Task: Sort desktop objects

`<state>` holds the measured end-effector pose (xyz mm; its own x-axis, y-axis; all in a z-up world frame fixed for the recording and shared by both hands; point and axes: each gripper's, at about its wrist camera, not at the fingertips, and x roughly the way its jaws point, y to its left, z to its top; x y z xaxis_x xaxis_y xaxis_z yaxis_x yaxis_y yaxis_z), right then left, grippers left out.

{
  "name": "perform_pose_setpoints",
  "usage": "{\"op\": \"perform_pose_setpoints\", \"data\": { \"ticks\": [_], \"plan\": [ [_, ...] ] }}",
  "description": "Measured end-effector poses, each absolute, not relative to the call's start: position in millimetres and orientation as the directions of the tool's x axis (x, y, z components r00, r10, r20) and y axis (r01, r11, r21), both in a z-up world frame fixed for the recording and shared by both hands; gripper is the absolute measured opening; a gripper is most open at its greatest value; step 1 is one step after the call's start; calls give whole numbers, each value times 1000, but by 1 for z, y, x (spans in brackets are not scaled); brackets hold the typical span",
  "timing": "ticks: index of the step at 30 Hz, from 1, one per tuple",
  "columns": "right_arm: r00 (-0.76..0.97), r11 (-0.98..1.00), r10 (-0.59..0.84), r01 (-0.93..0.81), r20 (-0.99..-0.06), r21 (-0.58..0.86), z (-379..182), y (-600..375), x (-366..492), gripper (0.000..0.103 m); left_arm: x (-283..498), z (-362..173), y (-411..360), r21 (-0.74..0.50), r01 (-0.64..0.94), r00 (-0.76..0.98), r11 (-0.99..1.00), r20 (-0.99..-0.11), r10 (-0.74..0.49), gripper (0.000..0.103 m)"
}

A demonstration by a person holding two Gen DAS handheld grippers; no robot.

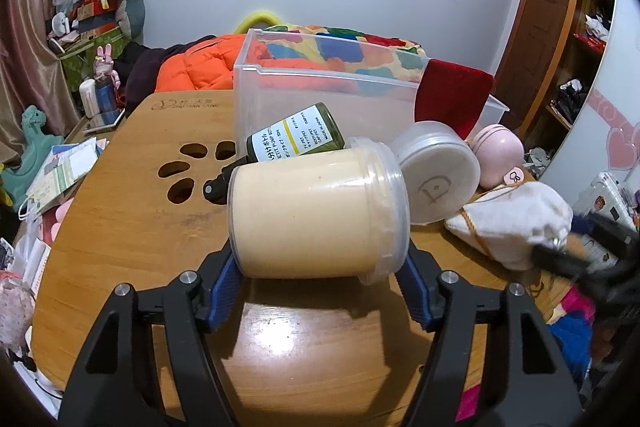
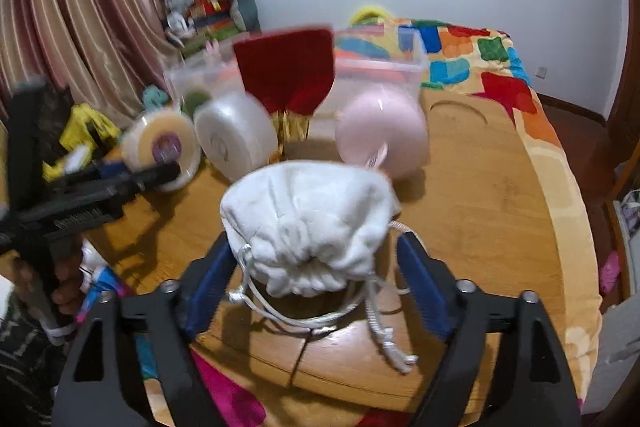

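Jaws: left gripper (image 1: 320,283) has its blue ribbed pads clamped on both sides of the cream jar (image 1: 316,211), a smooth translucent cylinder lying on its side and tilted, lid end to the right. Right gripper (image 2: 312,267) is spread wide around the white pouch (image 2: 308,219); left pad touches the soft fabric, right pad stands clear of it, so not gripping. Pouch sits on the wooden bench (image 2: 480,219) near its front edge, drawstring cord (image 2: 380,327) trailing toward the camera. Behind the jar: dark green bottle (image 1: 296,139) on its side, round white lidded tub (image 1: 436,171) leaning, pink egg-shaped case (image 1: 496,155), all packed close. Clear plastic bin (image 1: 320,95) stands at the back with a red velvet pouch (image 1: 452,99) against its rim. Open bench lies left of the jar, around the paw-shaped cutouts (image 1: 192,167), and right of the pouch.
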<state>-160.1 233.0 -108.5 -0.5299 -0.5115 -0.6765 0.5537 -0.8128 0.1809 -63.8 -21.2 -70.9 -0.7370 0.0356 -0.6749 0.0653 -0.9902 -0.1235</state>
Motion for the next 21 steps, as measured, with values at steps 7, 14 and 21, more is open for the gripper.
{"op": "perform_pose_setpoints", "data": {
  "ticks": [7,14,21],
  "plan": [
    [-552,-855,-492,450,-673,256,-99,260,-218,88,-66,-72,-16,-98,67,-739,-993,-673,16,68],
    [-428,-771,-616,502,-662,393,-102,271,-248,88,-65,-73,-18,-93,57,-743,-994,-670,20,68],
    [-458,-750,-627,574,-630,329,-74,285,-224,88,-68,-75,-14,-77,63,-744,-995,-668,4,68]
  ]
}}
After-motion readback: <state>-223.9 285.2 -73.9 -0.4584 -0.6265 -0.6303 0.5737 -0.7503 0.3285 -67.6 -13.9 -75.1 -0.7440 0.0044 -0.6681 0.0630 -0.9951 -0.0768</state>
